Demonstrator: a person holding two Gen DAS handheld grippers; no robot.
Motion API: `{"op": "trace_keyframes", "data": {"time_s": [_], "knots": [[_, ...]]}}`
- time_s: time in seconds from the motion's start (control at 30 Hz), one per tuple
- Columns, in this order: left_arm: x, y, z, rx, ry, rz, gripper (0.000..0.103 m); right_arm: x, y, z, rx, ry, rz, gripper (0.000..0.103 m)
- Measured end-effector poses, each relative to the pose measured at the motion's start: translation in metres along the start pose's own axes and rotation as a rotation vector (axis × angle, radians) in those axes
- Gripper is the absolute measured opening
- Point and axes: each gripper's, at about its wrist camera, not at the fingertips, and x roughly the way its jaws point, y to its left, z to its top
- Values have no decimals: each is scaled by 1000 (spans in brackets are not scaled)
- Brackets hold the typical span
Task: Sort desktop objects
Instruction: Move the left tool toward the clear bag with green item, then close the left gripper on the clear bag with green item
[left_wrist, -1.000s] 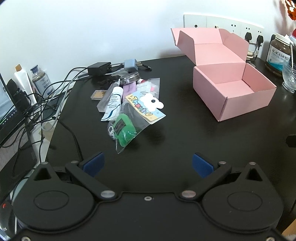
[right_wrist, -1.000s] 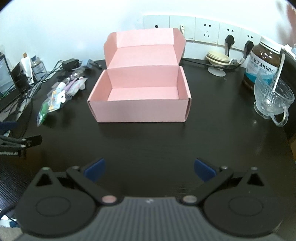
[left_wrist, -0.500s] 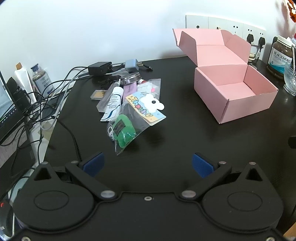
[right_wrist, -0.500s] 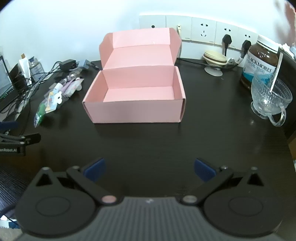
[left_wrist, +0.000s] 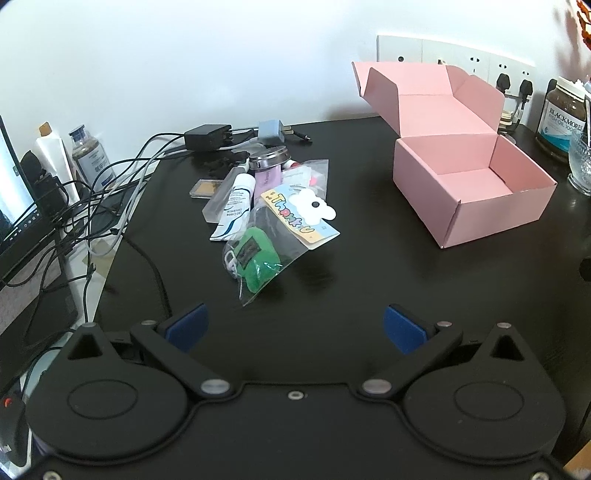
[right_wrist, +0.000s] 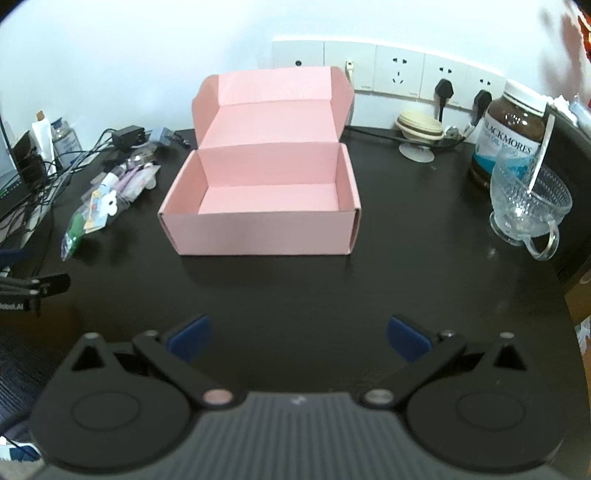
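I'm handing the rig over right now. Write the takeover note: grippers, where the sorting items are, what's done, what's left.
Left gripper: open, holding nothing, above the desk facing the pile of small items.
Right gripper: open, holding nothing, facing the pink box.
Pink box: lid up, nothing visible inside, to the right of the pile.
Pile: bagged green item nearest the left gripper, thank-you card bag on top, white tube, metal tin and chargers behind.
Done: nothing sorted yet.
Left: probably move each pile item into the box, likely the green bag first.
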Motion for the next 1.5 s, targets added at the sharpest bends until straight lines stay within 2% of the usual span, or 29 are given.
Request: {"op": "trace_keyframes", "data": {"time_s": [0.47, 0.63, 0.83, 1.2, 1.5], "knots": [[-7, 9, -3, -7, -26, 22, 103, -17, -7, 14, 42, -80, 0, 102], [-2, 10, -4, 1, -36, 26, 103, -20, -6, 9, 36, -73, 22, 102], [10, 8, 10, 19, -58, 42, 103, -18, -8, 1, 25, -53, 31, 102], [62, 26, 46, -126, 2, 54, 102, -5, -18, -1, 21, -18, 55, 102], [80, 16, 54, -128, 5, 53, 101, 4, -21, 3, -3, 7, 62, 102]]}}
